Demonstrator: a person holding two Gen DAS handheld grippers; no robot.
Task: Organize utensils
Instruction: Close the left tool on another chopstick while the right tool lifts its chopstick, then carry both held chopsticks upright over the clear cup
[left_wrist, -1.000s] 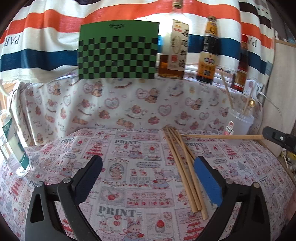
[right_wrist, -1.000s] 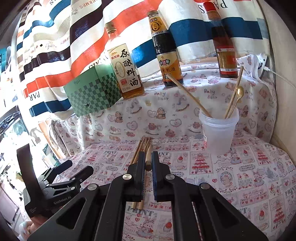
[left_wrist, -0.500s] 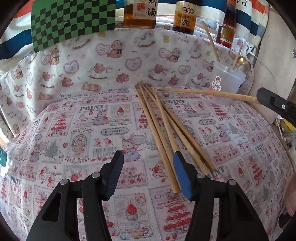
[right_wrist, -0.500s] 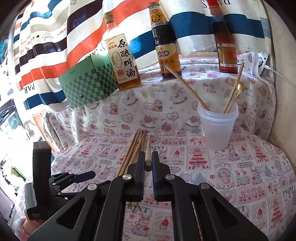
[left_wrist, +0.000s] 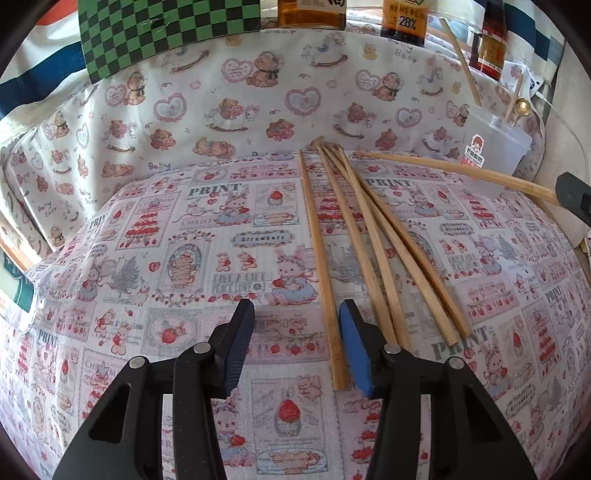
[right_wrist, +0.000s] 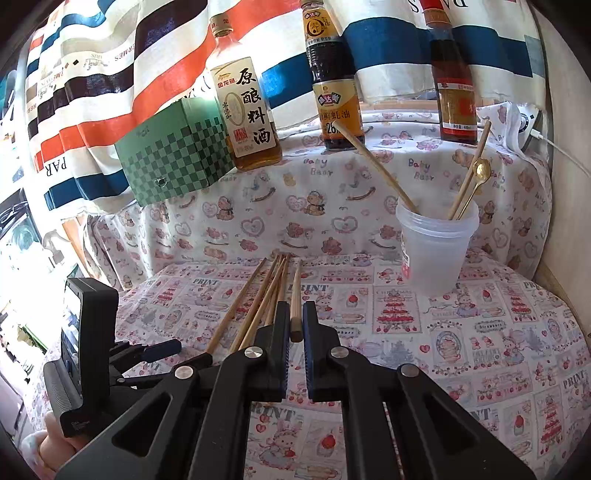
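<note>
Several wooden chopsticks (left_wrist: 369, 240) (right_wrist: 258, 302) lie fanned on the printed tablecloth. My left gripper (left_wrist: 295, 310) (right_wrist: 184, 352) points down over their near ends. Its jaws are closing, and the leftmost chopstick (left_wrist: 321, 266) lies between them close to the right pad, with the left pad well clear of it. My right gripper (right_wrist: 295, 306) is shut on one chopstick (right_wrist: 295, 295) (left_wrist: 454, 171), held level above the cloth and pointing toward the back. A clear plastic cup (right_wrist: 432, 254) (left_wrist: 495, 147) at the back right holds two chopsticks and a gold spoon (right_wrist: 482, 170).
On the raised ledge behind stand three sauce bottles (right_wrist: 247, 110) (right_wrist: 336, 92) (right_wrist: 454, 92) and a green checkered box (right_wrist: 173, 155), before a striped cloth. A wall and a white cable (right_wrist: 565, 155) close the right side. A person's hand (right_wrist: 55, 446) holds the left gripper.
The left gripper has tipped down and moved in to the chopsticks' near ends, and its jaws have narrowed about the leftmost one. The right gripper has stayed put, still shut on its chopstick.
</note>
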